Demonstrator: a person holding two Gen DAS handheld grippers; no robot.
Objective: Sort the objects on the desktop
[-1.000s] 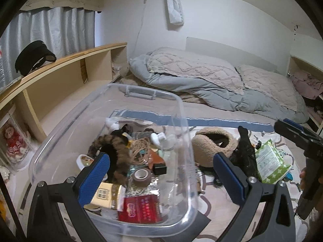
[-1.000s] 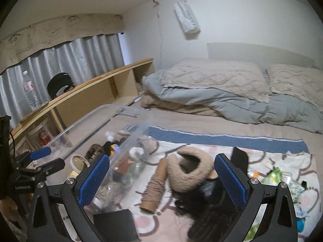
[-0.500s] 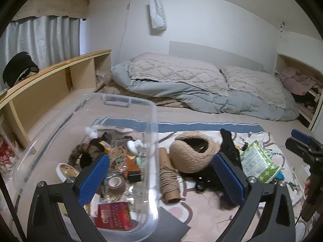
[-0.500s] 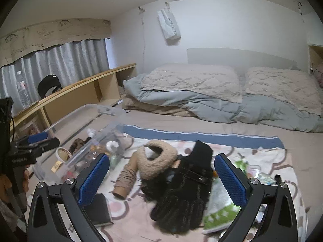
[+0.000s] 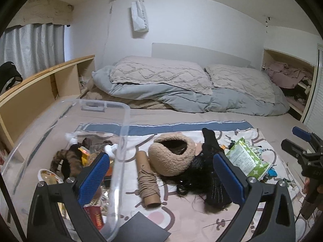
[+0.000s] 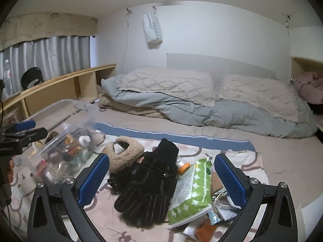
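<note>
A clear plastic bin (image 5: 121, 141) on the bed holds several small items; it also shows in the right wrist view (image 6: 60, 151). Loose on the patterned cloth lie a twine roll on a cardboard tube (image 5: 148, 181), a beige fleece earmuff (image 5: 171, 153), a black glove (image 6: 149, 185) and a green-dotted wipes pack (image 6: 191, 189). My left gripper (image 5: 161, 175) is open and empty over the bin's right rim and the twine roll. My right gripper (image 6: 161, 177) is open and empty above the glove and the pack.
A black notebook (image 5: 145, 230) lies at the front edge. A folded grey duvet and pillows (image 5: 181, 88) fill the back of the bed. A wooden shelf (image 5: 40, 88) runs along the left, an open cubby with clothes (image 5: 286, 76) is at the right.
Both grippers have swung to the right: the bin has shifted to the left in both views, and the glove and wipes pack now sit between my right fingers. Both stay open.
</note>
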